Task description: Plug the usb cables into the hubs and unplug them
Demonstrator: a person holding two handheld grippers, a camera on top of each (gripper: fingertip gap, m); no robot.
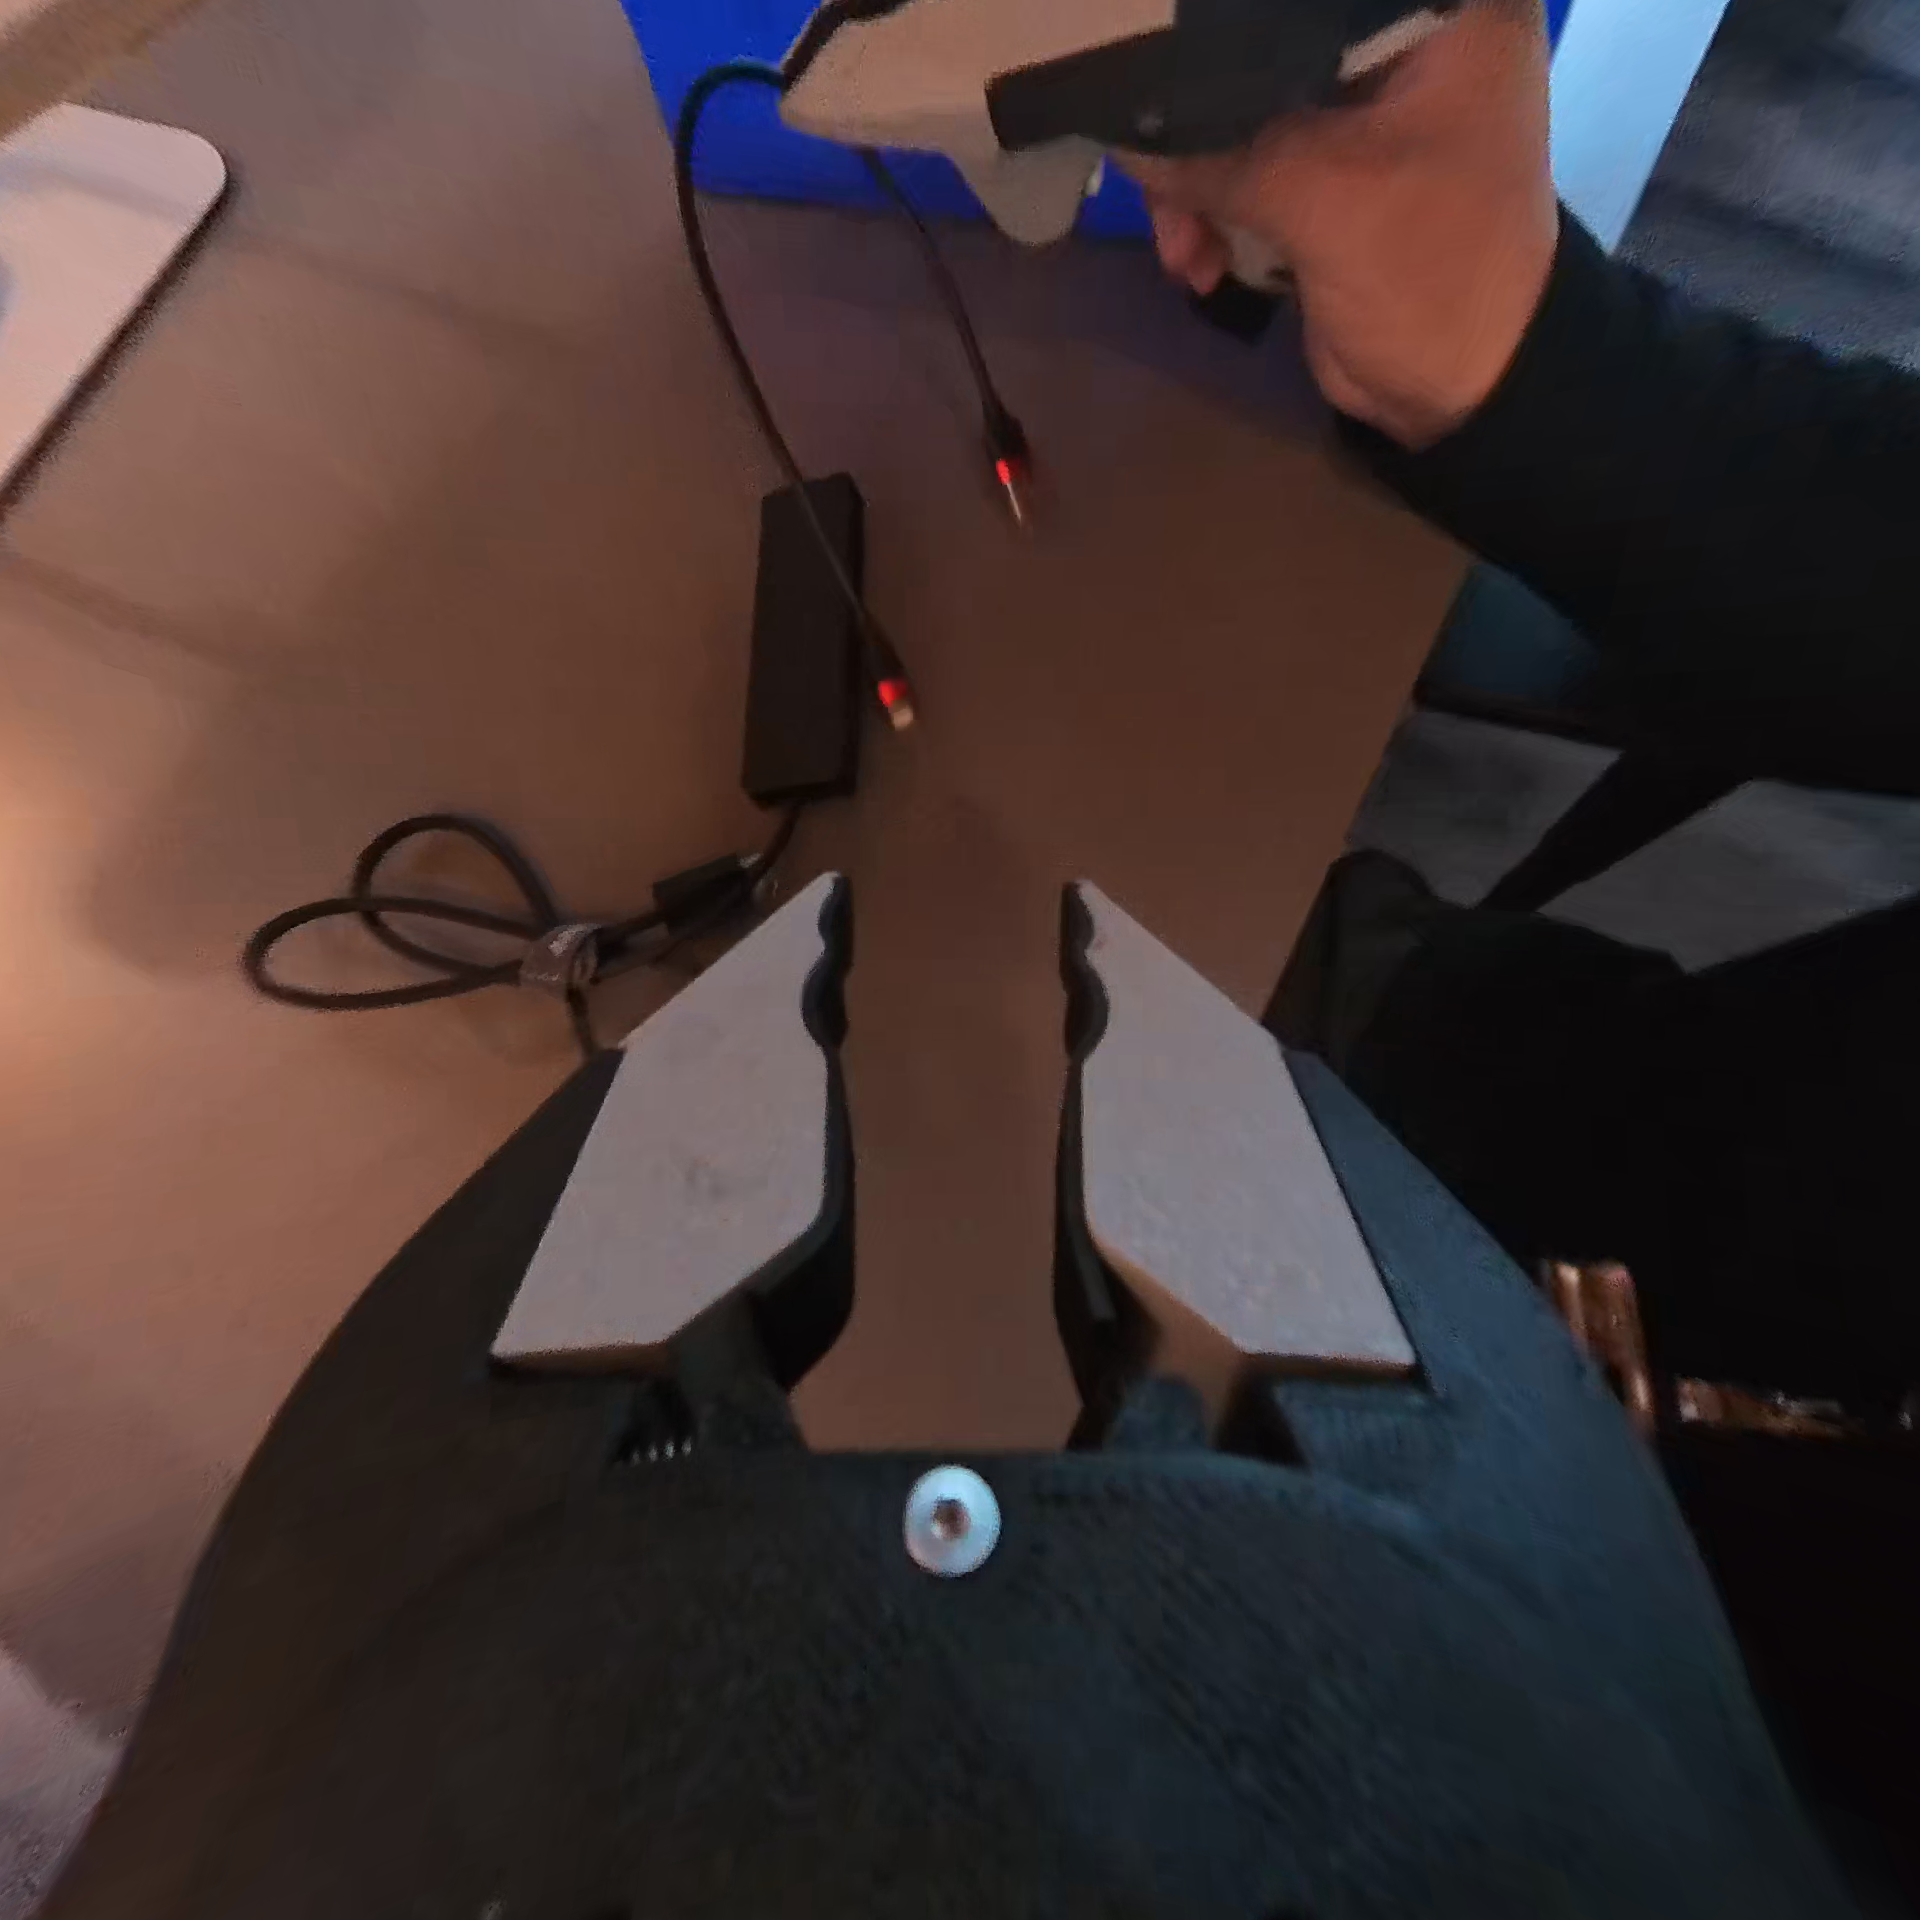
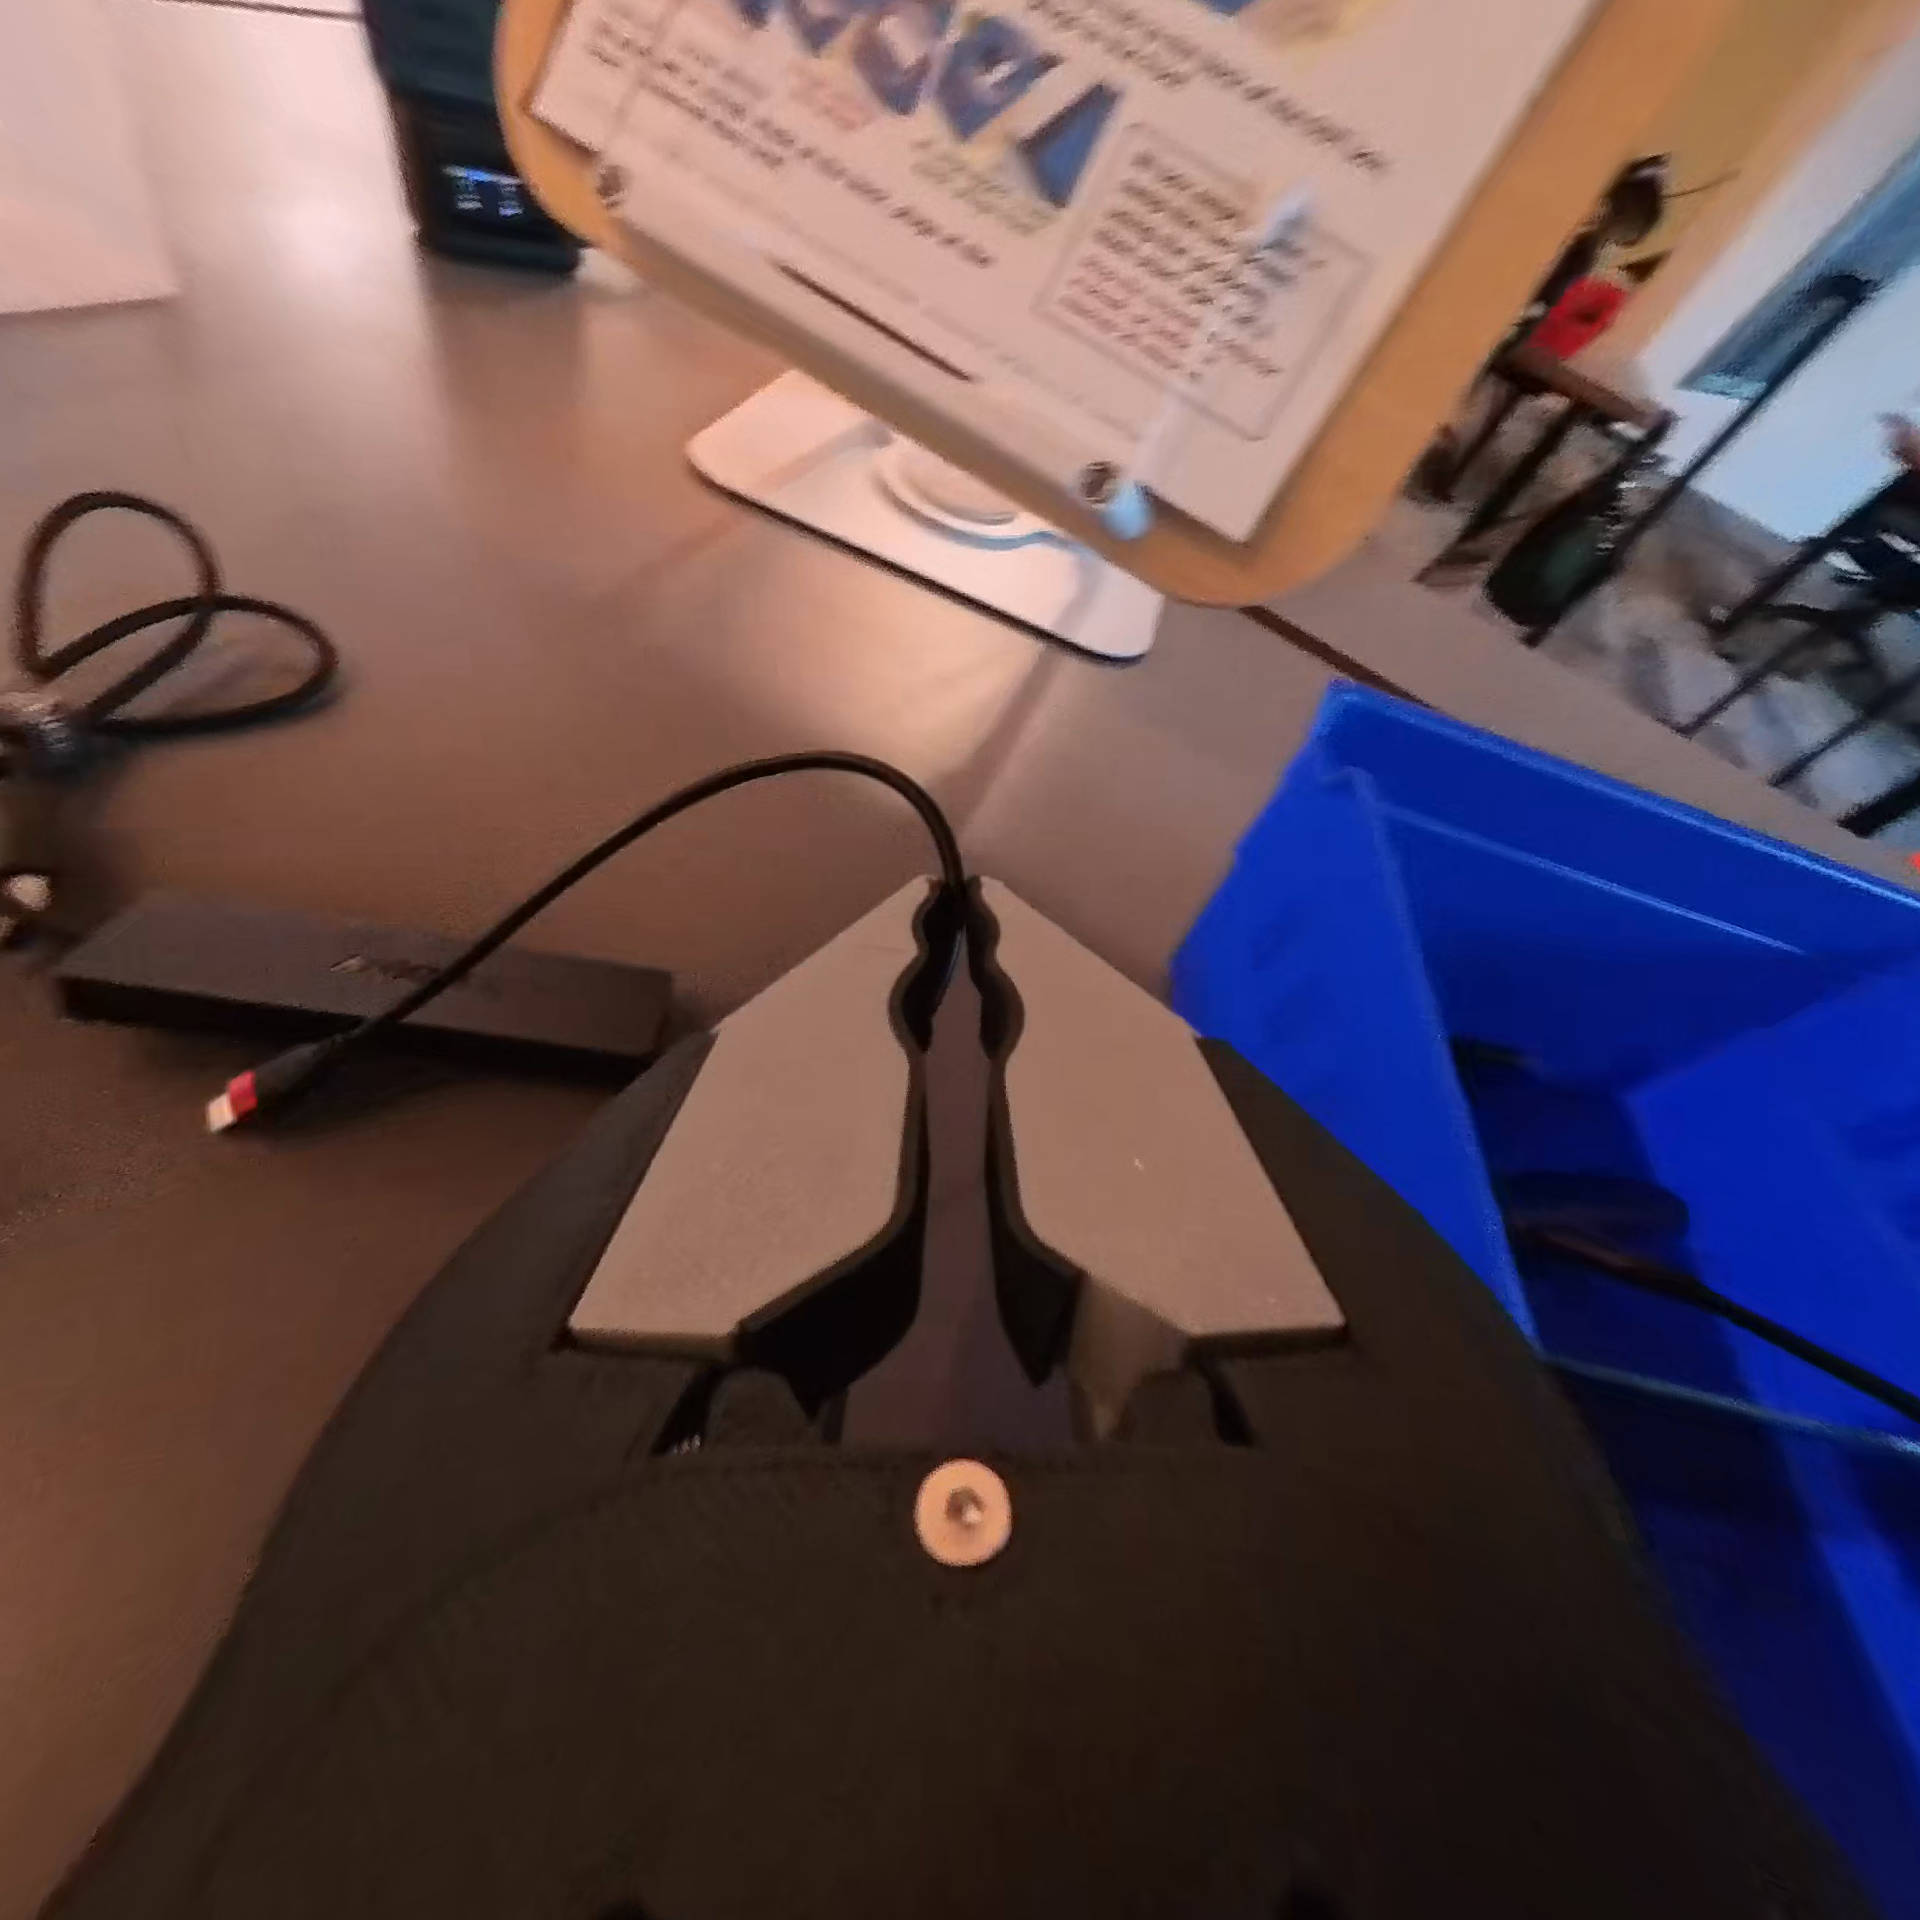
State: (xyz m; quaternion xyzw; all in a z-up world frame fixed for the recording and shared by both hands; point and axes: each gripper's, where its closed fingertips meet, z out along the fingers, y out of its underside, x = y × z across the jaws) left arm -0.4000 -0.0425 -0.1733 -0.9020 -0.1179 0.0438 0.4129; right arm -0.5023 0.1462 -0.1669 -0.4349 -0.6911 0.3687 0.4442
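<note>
A black USB hub point(image 1: 805, 634) lies flat on the brown table; it also shows in the right wrist view point(image 2: 364, 987). My right gripper point(image 2: 951, 904) is shut on a thin black USB cable point(image 2: 623, 862). It shows in the left wrist view point(image 1: 935, 125), held by a hand beyond the hub. The cable's two ends hang from it. One red-banded plug point(image 1: 894, 701) point(image 2: 255, 1096) hangs beside the hub's long edge. The other red-banded plug point(image 1: 1010, 483) hangs to the hub's right. My left gripper point(image 1: 956, 914) is open and empty, just short of the hub's near end.
The hub's own coiled black lead point(image 1: 416, 935) point(image 2: 156, 644) lies to its left. A blue bin point(image 2: 1558, 935) stands right of my right gripper, with a black cable point(image 2: 1714, 1320) in it. A sign board on a white base point(image 2: 914, 520) stands behind. The table edge point(image 1: 1351, 831) runs on the right. There is about 20 cm between the tips of the two grippers. From my left tips it is roughly 15 cm to the hub's own coiled black lead point(image 1: 416, 935); from my right, 25 cm. The right camera catches it too, in the right wrist view point(image 2: 171, 629).
</note>
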